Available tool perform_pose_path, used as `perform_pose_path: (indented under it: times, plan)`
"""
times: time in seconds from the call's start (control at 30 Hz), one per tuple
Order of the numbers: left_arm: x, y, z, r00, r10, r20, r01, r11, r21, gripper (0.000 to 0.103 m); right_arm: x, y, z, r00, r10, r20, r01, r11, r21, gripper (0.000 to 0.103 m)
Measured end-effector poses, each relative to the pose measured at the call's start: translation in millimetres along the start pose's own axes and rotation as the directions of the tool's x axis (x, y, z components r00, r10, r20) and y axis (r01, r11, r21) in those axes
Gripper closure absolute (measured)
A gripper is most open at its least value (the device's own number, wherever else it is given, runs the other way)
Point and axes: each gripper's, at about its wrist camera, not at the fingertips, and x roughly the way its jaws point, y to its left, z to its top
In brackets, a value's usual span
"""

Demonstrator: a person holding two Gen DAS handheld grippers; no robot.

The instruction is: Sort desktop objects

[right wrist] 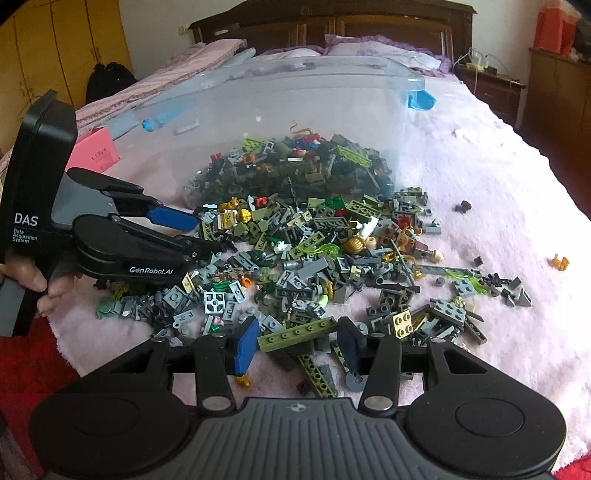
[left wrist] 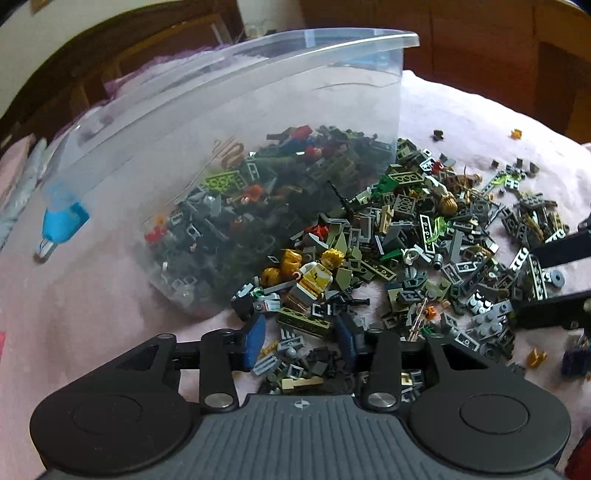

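A clear plastic bin (left wrist: 258,110) (right wrist: 295,96) lies tipped on its side on a pink blanket (right wrist: 480,166). A pile of small toy bricks (left wrist: 406,229) (right wrist: 314,240) spills from it. A yellow-haired minifigure (left wrist: 314,277) lies at the pile's near edge. My left gripper (left wrist: 300,339) (right wrist: 210,234) hangs low over grey bricks at that edge, open, with nothing pressed between its blue pads. My right gripper (right wrist: 297,345) (left wrist: 528,284) is low over the pile's right side. An olive-green studded plate (right wrist: 295,334) spans from pad to pad, and the gripper looks shut on it.
A person's hand (right wrist: 37,280) holds the left gripper's handle. A pink box (right wrist: 98,153) sits left of the bin. Stray bricks (right wrist: 559,261) dot the blanket to the right. A dark headboard (right wrist: 332,26) and a nightstand (right wrist: 495,85) stand behind. Red cloth (right wrist: 29,369) lies near left.
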Motion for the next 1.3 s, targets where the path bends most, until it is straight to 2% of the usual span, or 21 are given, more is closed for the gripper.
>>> perform_pose_path:
  times: [0.17, 0.27, 0.37, 0.7, 0.87, 1.03, 1.3]
  plan:
    - [3.4, 2.0, 0.6, 1.0, -0.028, 0.003, 0.027, 0.999, 0.045, 0.06, 2.9, -0.1, -1.2, 1.0, 0.002, -0.006, -0.002, 1.0, 0.005, 0.054]
    - [5.5, 2.1, 2.0, 0.998, -0.06, 0.003, 0.06, 0.997, 0.051, 0.07, 4.0, 1.0, -1.5, 1.0, 0.004, -0.009, -0.004, 1.0, 0.003, 0.054]
    - [4.2, 2.0, 1.8, 0.998, -0.057, 0.012, 0.057, 0.998, 0.04, 0.07, 3.9, 2.2, -1.7, 1.0, 0.003, -0.011, -0.003, 1.0, 0.0, 0.054]
    - [-28.1, 4.0, -4.0, 0.999, -0.029, 0.031, 0.031, 0.997, -0.066, 0.07, -1.7, 2.2, 2.1, 1.0, -0.002, 0.007, 0.002, 1.0, 0.001, 0.054]
    - [-46.9, 7.8, -8.3, 0.999, -0.028, 0.025, 0.032, 0.985, -0.172, 0.07, -5.2, 7.3, 5.0, 1.0, 0.0, 0.019, 0.001, 1.0, -0.015, 0.054]
    - [-68.9, 9.3, -8.9, 0.999, 0.007, 0.051, 0.005, 0.971, -0.238, 0.07, -11.6, 11.8, 10.1, 0.999, -0.002, 0.04, 0.003, 1.0, -0.027, 0.054]
    - [-90.0, 10.7, 4.2, 0.994, 0.051, 0.093, -0.025, 0.962, -0.271, 0.07, -24.9, 19.8, 25.5, 0.996, -0.006, 0.093, 0.012, 0.998, -0.068, 0.054]
